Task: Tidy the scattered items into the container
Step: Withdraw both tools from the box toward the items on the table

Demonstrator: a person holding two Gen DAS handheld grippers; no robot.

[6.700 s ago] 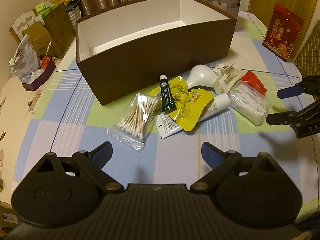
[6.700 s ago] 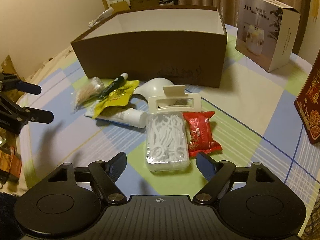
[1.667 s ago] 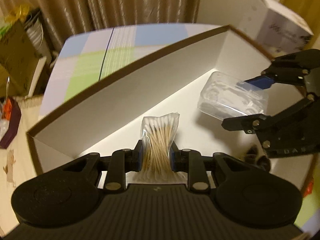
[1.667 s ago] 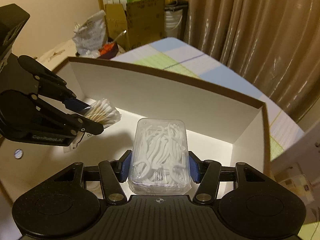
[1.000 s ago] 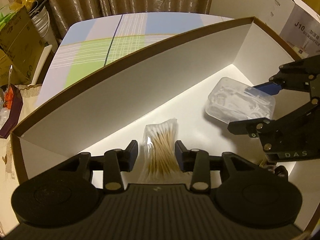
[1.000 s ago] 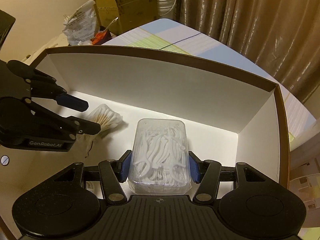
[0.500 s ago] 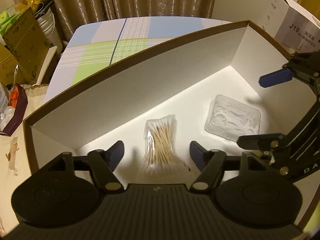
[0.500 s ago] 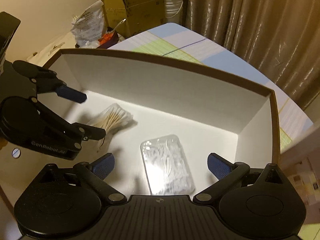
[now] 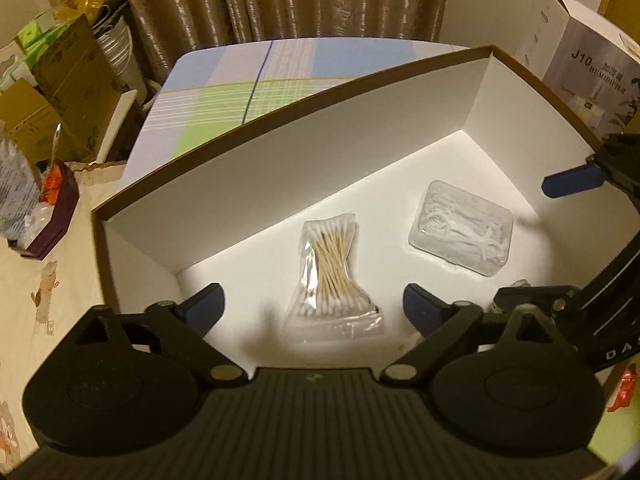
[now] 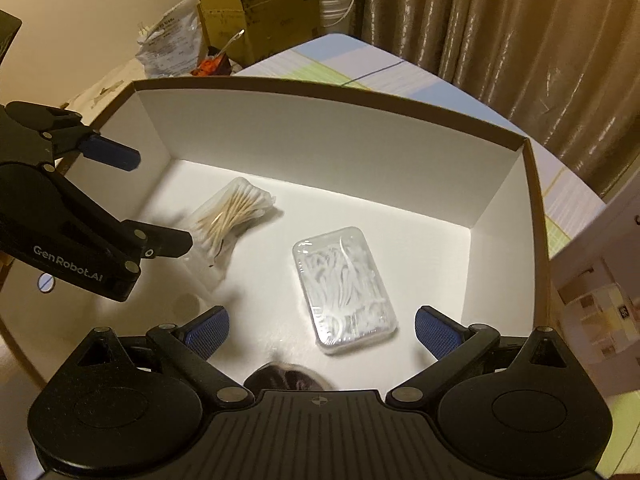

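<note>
A brown box [image 9: 280, 152] with white inner walls [image 10: 320, 140] fills both views. On its floor lie a clear bag of cotton swabs [image 9: 332, 264] [image 10: 232, 212] and, to the right of it, a clear case of floss picks [image 9: 460, 228] [image 10: 344, 284]. My left gripper [image 9: 312, 304] hangs above the swab bag with its jaws opening wide; nothing touches its pads. My right gripper [image 10: 320, 326] stands open above the floss case, clear of it. Each gripper shows in the other's view, the left gripper [image 10: 148, 200] at the left and the right gripper [image 9: 548, 236] at the right.
The box stands on a checked cloth [image 9: 224, 92] in blue, green and white. A white humidifier carton [image 9: 592, 60] stands beyond the box's right end. Cardboard boxes [image 9: 60, 92] and bags crowd the far left, with curtains behind. A red packet [image 9: 626, 392] peeks in at the right edge.
Both grippers have let go: the left released the swab bag, the right the floss case. Both items now lie on the box floor, and both grippers have opened wide and risen a little.
</note>
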